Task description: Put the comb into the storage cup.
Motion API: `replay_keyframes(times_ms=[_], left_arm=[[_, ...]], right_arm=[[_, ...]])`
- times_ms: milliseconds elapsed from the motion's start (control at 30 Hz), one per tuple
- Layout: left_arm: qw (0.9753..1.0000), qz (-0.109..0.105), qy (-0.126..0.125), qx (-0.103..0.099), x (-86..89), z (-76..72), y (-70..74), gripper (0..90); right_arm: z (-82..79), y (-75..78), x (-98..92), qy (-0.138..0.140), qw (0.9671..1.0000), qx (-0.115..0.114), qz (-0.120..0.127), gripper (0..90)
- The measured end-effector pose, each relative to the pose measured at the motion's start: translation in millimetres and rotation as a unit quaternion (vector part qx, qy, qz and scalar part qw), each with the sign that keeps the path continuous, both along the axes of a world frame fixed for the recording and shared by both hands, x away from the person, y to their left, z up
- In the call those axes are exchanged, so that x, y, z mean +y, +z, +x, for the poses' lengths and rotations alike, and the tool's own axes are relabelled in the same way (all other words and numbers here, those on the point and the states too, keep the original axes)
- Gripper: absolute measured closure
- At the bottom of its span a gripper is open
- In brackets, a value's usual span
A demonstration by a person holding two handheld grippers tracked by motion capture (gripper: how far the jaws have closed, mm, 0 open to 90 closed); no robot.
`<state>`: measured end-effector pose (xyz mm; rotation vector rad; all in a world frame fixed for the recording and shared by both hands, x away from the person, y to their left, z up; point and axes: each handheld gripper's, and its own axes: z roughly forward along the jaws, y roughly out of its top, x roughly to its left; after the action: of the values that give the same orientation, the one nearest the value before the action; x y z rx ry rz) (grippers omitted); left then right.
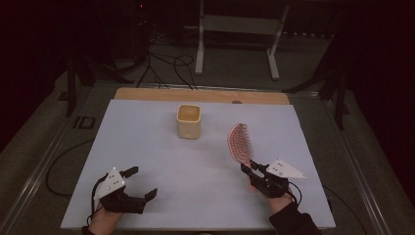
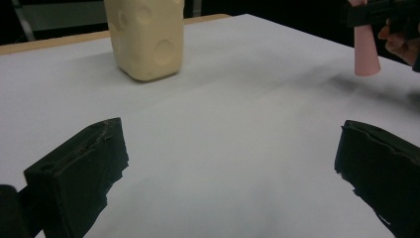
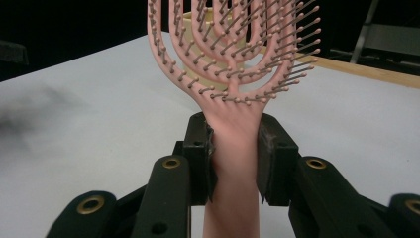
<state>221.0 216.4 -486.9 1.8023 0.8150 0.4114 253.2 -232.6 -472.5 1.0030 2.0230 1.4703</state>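
Note:
A pink vented hairbrush [image 1: 239, 142] stands up off the table at the right, its handle [image 3: 233, 148] clamped between the jaws of my right gripper [image 1: 253, 169], which is shut on it. Its bristled head [image 3: 233, 44] rises in front of a cream cup in the right gripper view. The cream cup [image 1: 189, 121], upright with round dimples [image 2: 146, 37], stands at the table's far middle. My left gripper [image 1: 138, 182] rests low at the near left, open, with bare table between its jaws [image 2: 233, 168]. The hairbrush handle's end [image 2: 365, 54] appears at the upper right of the left gripper view.
A white sheet [image 1: 195, 166] covers the table, with a wooden strip [image 1: 200, 94] along its far edge. Beyond the table stand a white metal frame [image 1: 238, 29] and cables on the dark floor [image 1: 166, 63].

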Motion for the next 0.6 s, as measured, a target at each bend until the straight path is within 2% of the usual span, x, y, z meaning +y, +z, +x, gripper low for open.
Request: replay_keyframes(times_ms=[67, 200, 233, 600], left_arm=[[1.0, 0.003, 0.004, 0.005, -1.4, 2.6, 5.3, 0.3], [1.0, 0.004, 0.007, 0.003, -2.6, 7.0, 16.9, 0.3], [1.0, -0.001, 0.004, 0.001, -3.1, 8.1, 20.9, 0.3], [0.9997, -0.001, -0.021, -0.011, -15.7, 19.0, 56.7, 0.3]], right_arm=[[0.0, 0.3, -0.3, 0.0, 1.0, 0.001, 0.0, 70.3], [-0.4, 1.5, -0.3, 0.001, 1.0, 0.001, 0.001, 70.3], [-0.8, 1.7, -0.4, 0.0, 1.0, -0.001, 0.0, 70.3], [-0.4, 2.4, -1.3, 0.002, 1.0, 0.0, 0.003, 70.4]])
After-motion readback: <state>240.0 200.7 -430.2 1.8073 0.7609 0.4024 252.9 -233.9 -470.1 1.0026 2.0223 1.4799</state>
